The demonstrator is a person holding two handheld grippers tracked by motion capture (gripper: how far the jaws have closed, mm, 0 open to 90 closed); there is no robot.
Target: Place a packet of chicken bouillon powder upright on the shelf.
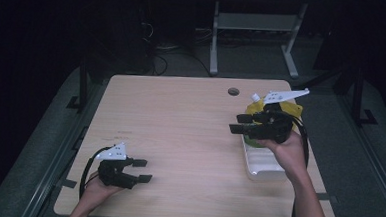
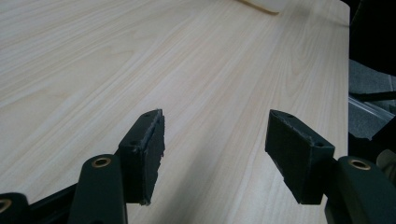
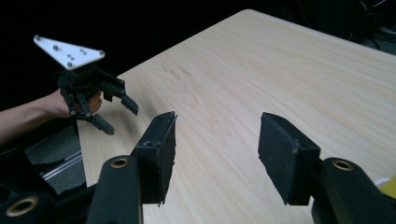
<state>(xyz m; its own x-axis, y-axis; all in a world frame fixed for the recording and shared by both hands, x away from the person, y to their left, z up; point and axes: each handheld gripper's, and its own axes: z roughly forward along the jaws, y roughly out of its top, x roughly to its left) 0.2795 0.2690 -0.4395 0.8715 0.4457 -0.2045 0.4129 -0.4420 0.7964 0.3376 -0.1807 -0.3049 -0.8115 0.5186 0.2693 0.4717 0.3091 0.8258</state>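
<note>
My right gripper (image 1: 239,123) hangs over the near end of the yellow pouch (image 1: 254,107), which lies in the white tray (image 1: 263,168) at the right edge of the counter (image 1: 180,128); its jaws stand apart with nothing between them, and the right gripper view looks along them over bare wood only. So the pouch is released and sits in the tray, its white cap (image 1: 255,97) pointing to the far side; from the high view it lies just under and behind that gripper, partly hidden by my hand, and I cannot tell whether the gripper body touches it.

My left gripper (image 1: 140,170) rests low near the front left of the counter, well apart from tray and pouch; its jaws are also spread and empty, bare wood showing between them in the left gripper view.

I judge the placing as done, or nearly so: the pouch is in the tray and neither gripper grips anything; what is left, as far as I can see, is to draw the right hand clear; whether the pouch lies flat I cannot tell.
</note>
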